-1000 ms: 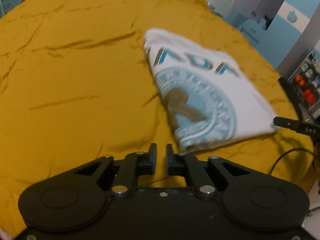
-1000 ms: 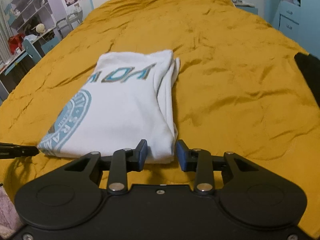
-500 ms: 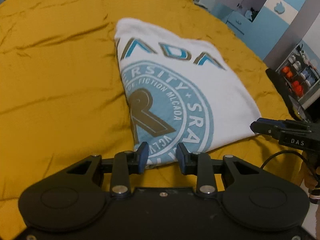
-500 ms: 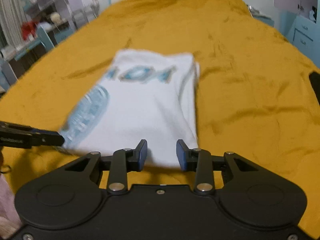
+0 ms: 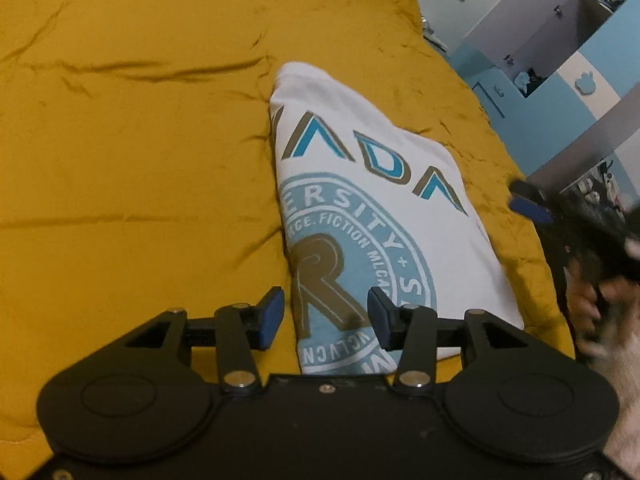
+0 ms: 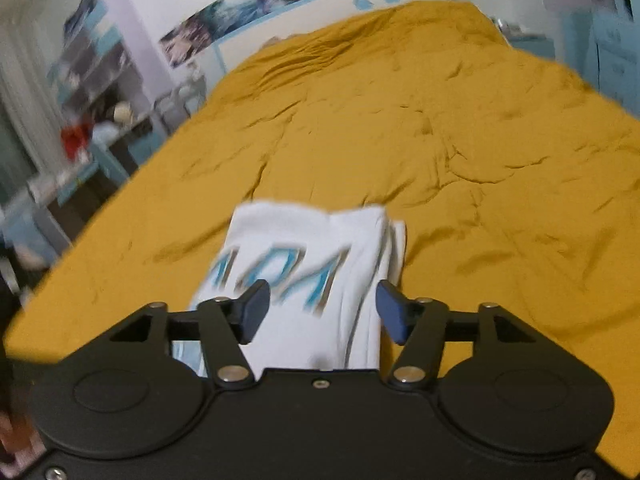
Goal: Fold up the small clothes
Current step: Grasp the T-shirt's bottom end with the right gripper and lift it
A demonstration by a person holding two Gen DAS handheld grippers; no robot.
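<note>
With both grippers, left gripper and right gripper, just spreading and empty above the shirt, lower them to pinch all near-edge layers together.

Left gripper: matte black housing, two round raised discs on top, silver screw heads at linkage pivots, triangular cut-outs in arms, blue pads on black fingers. Right gripper: same build, blue-grey pads, small screws along front edge.
</note>
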